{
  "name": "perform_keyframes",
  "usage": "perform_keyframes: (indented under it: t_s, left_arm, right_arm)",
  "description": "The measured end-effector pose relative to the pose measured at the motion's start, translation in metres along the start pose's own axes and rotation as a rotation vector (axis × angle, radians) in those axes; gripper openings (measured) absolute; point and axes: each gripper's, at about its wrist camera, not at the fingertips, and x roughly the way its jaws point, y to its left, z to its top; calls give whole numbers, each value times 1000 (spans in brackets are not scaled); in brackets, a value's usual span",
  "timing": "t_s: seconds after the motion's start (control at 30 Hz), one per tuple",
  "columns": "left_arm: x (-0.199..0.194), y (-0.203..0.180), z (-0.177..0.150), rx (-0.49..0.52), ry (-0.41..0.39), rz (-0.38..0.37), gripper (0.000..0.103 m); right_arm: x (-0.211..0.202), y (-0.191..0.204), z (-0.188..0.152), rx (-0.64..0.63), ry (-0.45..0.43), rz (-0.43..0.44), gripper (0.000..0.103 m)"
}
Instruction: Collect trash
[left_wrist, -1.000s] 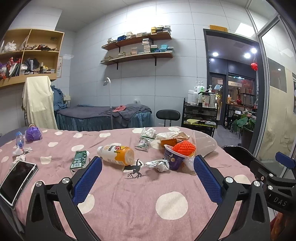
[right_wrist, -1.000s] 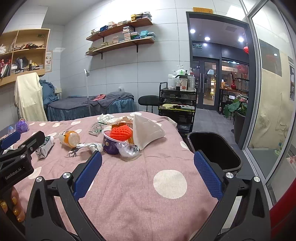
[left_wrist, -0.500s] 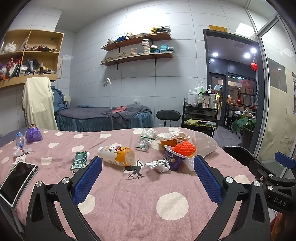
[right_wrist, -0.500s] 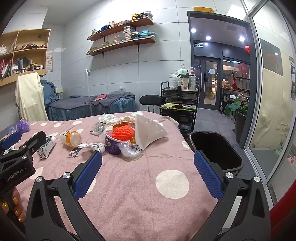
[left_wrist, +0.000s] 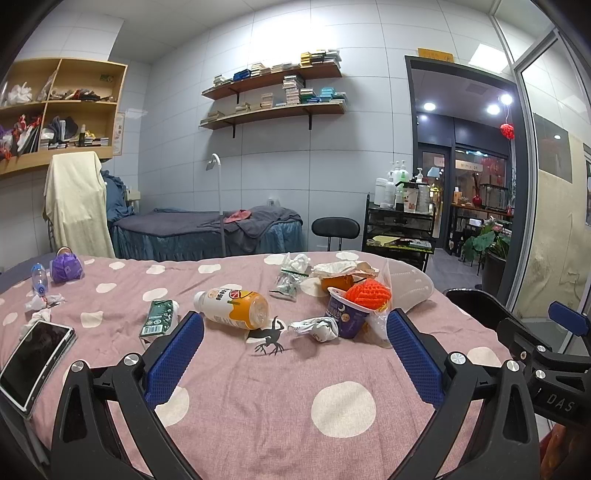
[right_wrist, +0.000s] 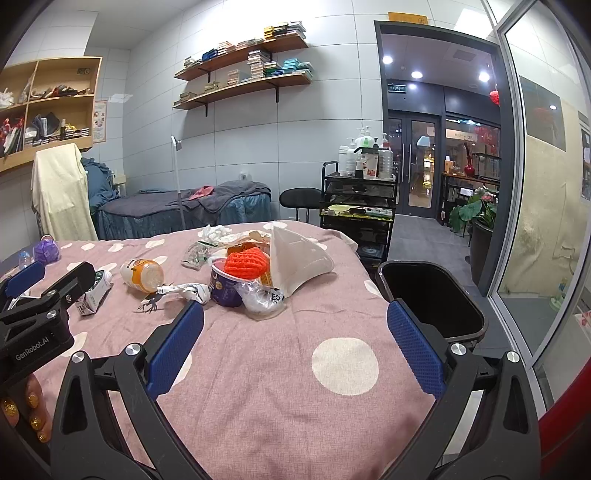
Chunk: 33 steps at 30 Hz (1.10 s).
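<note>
Nothing has moved; only the right view shows the bin's (right_wrist: 436, 295) mouth.

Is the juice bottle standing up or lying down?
Lying down. The juice bottle rests on its side on the tablecloth, white end pointing left.

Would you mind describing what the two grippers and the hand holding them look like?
Both the left gripper and the right gripper have black angular frames, silver screws and blue textured finger pads. The left body reads "GenRobot.AI", the right "DAS". The hand wears glittery gold nail polish.
</note>
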Motion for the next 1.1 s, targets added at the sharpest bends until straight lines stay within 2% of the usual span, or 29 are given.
perform_keyframes:
  t_s: [1.1]
  left_arm:
    - [4,1,-6,0,11,0,97]
  right_arm:
    - [0,0,-2,5,8,5,98]
